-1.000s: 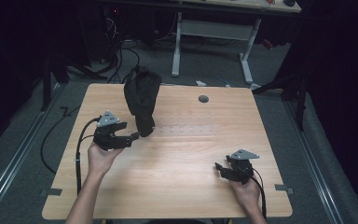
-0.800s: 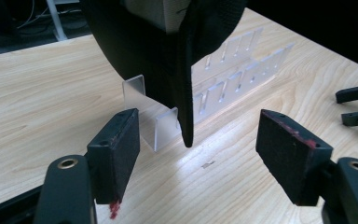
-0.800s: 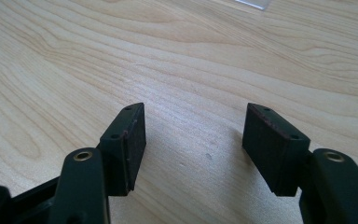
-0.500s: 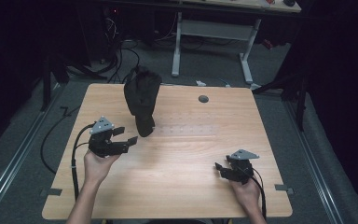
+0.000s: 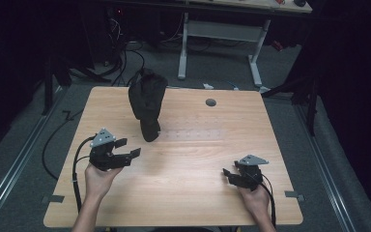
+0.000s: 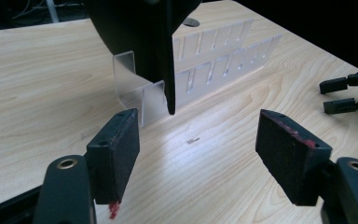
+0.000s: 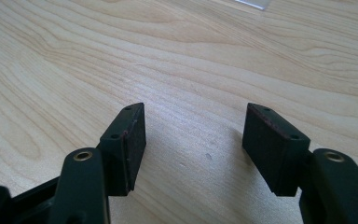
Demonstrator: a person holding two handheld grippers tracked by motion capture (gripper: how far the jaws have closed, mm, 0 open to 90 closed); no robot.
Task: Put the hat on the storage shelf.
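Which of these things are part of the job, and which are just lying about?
Seemingly in the job:
left tongs, open
right tongs, open
black cloth
clear slotted rack under it

Lying about:
white desk frame
floor cables

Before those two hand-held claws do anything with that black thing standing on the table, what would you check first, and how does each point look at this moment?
1. Left gripper fingers apart and empty: ok.
2. Right gripper fingers apart and empty, over bare wood: ok.
3. Left gripper faces the black object with a gap between them: ok.
4. Black object rests in the clear slotted rack: ok. How firmly it sits: cannot tell.
5. Right gripper far from the black object, out of the left one's way: ok.
6. What the black object is made of, and whether it will flop when gripped: cannot tell.
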